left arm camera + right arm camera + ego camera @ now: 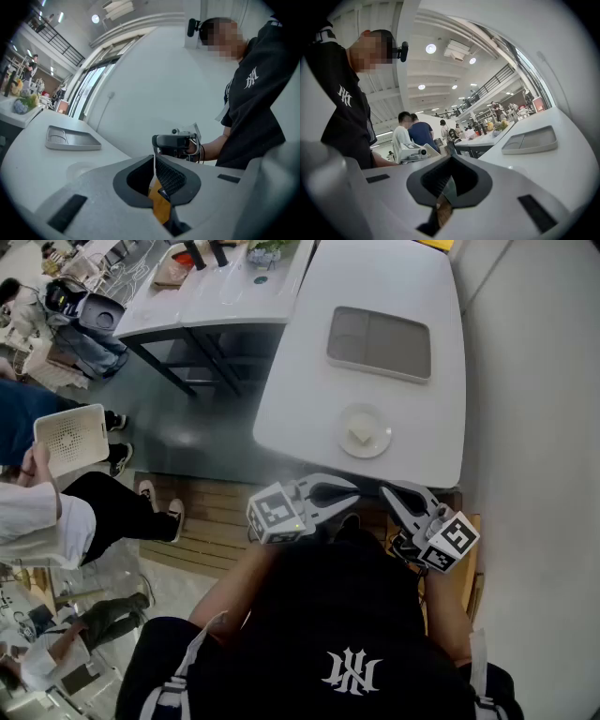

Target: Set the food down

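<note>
Left gripper (pixel 349 491) and right gripper (pixel 388 490) both closed, empty, near your chest; food (pixel 360 435), seemingly a pale block, sits on the plate (pixel 345 419) on the desk (pixel 309 399), so open wide first and keep the plate level.

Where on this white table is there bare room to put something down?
The white table is bare all along its left side, beside the grey tray and the small plate, and beyond the tray at the far end. The gap between tray and plate is narrow. The neighbouring table is cluttered along its far edge.
</note>
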A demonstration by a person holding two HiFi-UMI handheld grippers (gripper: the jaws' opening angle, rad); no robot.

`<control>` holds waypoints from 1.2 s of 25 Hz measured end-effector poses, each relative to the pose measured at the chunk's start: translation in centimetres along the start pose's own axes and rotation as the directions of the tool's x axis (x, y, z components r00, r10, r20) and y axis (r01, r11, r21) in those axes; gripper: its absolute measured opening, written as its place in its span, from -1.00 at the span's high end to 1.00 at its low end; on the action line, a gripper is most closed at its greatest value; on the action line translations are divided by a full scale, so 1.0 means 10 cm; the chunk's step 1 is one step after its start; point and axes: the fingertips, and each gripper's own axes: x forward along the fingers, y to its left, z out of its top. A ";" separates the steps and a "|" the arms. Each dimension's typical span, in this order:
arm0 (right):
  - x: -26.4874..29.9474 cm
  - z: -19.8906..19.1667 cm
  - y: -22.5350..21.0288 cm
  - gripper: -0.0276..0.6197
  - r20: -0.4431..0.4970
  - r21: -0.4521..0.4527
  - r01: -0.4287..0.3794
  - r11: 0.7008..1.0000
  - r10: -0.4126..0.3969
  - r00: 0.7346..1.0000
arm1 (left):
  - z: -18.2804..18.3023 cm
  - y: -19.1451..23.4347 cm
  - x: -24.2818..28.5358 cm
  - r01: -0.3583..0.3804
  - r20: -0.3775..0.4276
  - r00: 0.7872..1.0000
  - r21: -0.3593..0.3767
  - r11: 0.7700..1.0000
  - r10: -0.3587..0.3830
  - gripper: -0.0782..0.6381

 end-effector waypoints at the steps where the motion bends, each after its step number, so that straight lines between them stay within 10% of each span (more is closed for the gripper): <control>1: 0.00 0.00 0.01 0.90 0.001 0.001 0.004 1.000 -0.004 1.000 | -0.01 -0.02 0.00 0.005 -0.002 1.000 0.002 1.000 -0.005 0.76; 14: 0.00 -0.02 -0.02 0.90 -0.006 0.016 0.078 0.997 -0.078 0.997 | -0.11 0.09 -0.04 0.037 -0.034 0.999 -0.037 0.999 -0.039 0.76; 19: 0.00 -0.01 -0.18 0.89 -0.057 0.074 0.136 0.988 -0.132 0.990 | -0.18 0.32 -0.08 0.003 -0.075 0.997 -0.135 0.991 -0.013 0.69; 22: 0.02 -0.03 -0.26 0.48 -0.089 0.079 0.173 0.982 -0.166 0.982 | -0.23 0.43 -0.10 -0.024 -0.098 0.995 -0.170 0.985 0.007 0.47; 30: 0.16 -0.19 -0.78 0.48 -0.209 0.181 0.245 0.953 -0.206 0.956 | -0.36 1.01 -0.17 -0.170 -0.143 0.980 -0.270 0.948 0.135 0.32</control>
